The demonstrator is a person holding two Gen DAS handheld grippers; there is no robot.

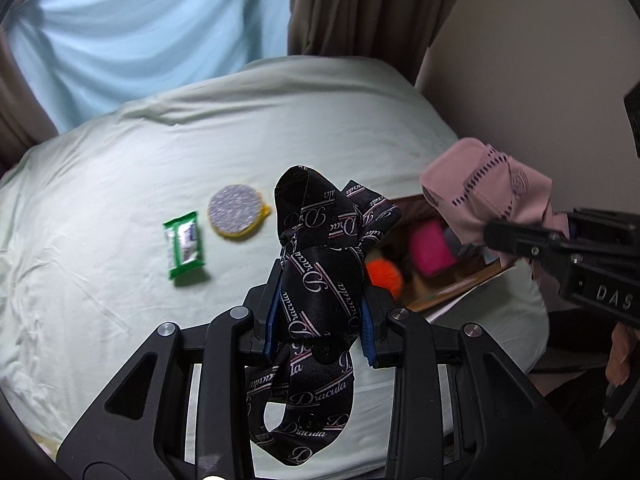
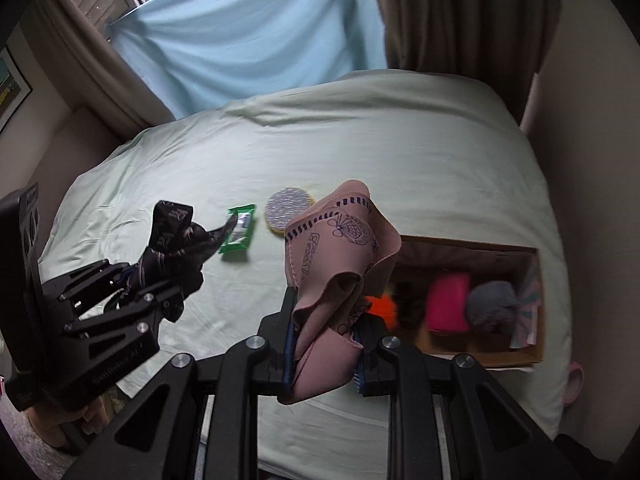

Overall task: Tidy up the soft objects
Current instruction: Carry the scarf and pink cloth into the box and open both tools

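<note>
Two cloths are up in the air at once above the pale green bed (image 2: 400, 152), and the cardboard box (image 2: 536, 344) lying on its right side is where they look bound, since it already holds a pink block (image 2: 447, 300), a grey fuzzy ball (image 2: 490, 307) and an orange fluffy thing (image 2: 380, 307). To do the drop well, I would bring each bundle fully over the box opening before letting go, one gripper after the other so they do not crowd, and lower until the hanging tails are inside the walls, because loose ends left draped on the rim would drag the cloth out again. The black patterned tie (image 1: 320, 280), printed with "Dracula", is bunched and clamped between the blue pads of the left gripper (image 1: 320, 312), its jaws drawn close on the thick wad, a loop dangling beneath. The pink embroidered cloth (image 2: 332, 276) is pinched the same way in the right gripper (image 2: 324, 344), jaws narrowed on the folds, near the box's left end. Still lying on the sheet, well apart from the box, are a round grey-and-yellow scrub pad (image 1: 236, 212) and beside it a small green packet (image 1: 185, 249).
</note>
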